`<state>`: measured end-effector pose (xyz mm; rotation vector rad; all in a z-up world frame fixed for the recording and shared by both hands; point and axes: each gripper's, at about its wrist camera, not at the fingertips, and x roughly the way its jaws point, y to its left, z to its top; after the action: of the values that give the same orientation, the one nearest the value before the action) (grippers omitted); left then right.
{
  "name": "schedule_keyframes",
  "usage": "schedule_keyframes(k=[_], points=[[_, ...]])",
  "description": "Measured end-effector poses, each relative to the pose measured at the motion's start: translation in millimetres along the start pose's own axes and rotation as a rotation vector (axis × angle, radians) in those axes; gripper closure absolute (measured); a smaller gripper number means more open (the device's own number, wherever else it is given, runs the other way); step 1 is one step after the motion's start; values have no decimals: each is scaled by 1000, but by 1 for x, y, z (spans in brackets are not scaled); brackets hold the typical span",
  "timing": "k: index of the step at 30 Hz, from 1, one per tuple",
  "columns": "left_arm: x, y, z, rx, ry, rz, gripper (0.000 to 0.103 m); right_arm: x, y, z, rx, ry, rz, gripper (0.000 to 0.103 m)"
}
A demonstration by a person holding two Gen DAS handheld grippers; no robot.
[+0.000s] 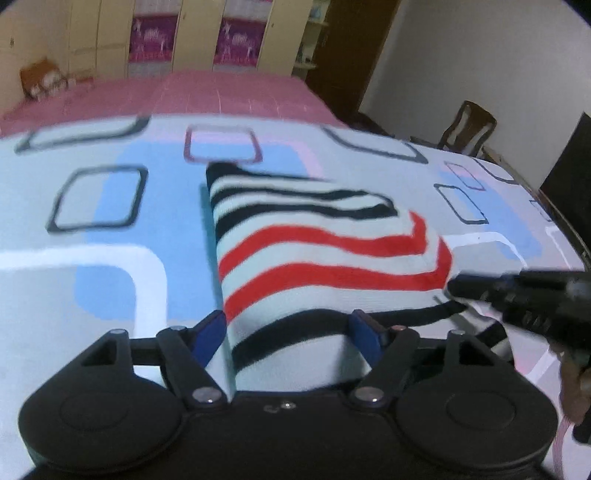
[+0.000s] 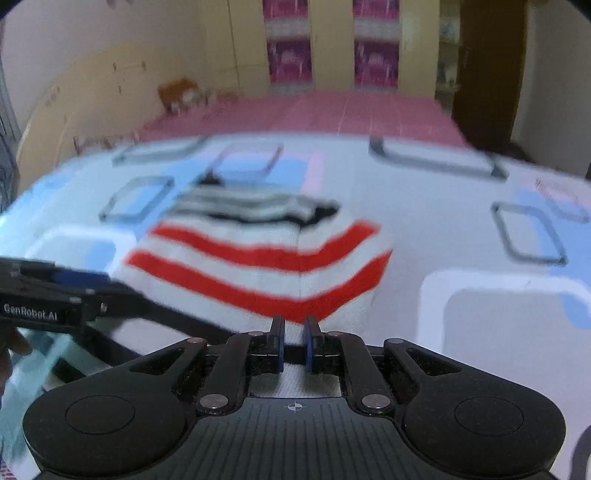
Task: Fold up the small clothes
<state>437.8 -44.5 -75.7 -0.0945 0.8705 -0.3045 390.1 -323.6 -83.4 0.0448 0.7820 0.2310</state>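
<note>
A small knit garment (image 1: 314,251) with black and red stripes on white lies folded on the patterned bedsheet (image 1: 110,229). My left gripper (image 1: 288,328) stands open over its near left corner; the blue pads sit on either side of the cloth without pressing it. In the right wrist view the same garment (image 2: 258,266) lies just ahead of my right gripper (image 2: 294,332), whose fingers are nearly together, with ribbed white cloth showing between them. From the left wrist view the right gripper (image 1: 456,286) meets the garment's near right corner. The left gripper (image 2: 122,295) appears at the left edge.
The light blue and white sheet (image 2: 480,314) covers the near part of the bed, with pink bedding (image 1: 229,92) beyond it. A wardrobe (image 1: 199,33) lines the far wall. A wooden chair (image 1: 469,125) stands past the bed's right edge. A soft toy (image 2: 177,92) sits far left.
</note>
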Motion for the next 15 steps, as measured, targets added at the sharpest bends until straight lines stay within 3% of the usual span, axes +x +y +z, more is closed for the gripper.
schedule_keyframes(k=[3, 5, 8, 11, 12, 13, 14, 15], points=[[3, -3, -6, 9, 35, 20, 23, -8, -14, -3, 38, -15, 15, 94], [13, -1, -7, -4, 46, 26, 19, 12, -18, -9, 29, 83, 20, 94], [13, 1, -7, -25, 48, 32, 18, 11, -11, -6, -38, 87, 8, 94], [6, 2, -5, -32, 37, 30, 16, -5, -27, 3, 46, 31, 36, 94], [4, 3, -4, -39, 31, 26, 15, -10, -39, 3, 108, 9, 46, 84], [3, 5, -4, -42, 30, 19, 11, -12, -49, 2, 168, 6, 57, 41], [3, 7, -4, -46, 36, 10, 10, -15, -61, -1, 240, 2, 79, 22], [5, 9, -3, -52, 41, 4, 10, -17, -75, -3, 303, -18, 120, 15]])
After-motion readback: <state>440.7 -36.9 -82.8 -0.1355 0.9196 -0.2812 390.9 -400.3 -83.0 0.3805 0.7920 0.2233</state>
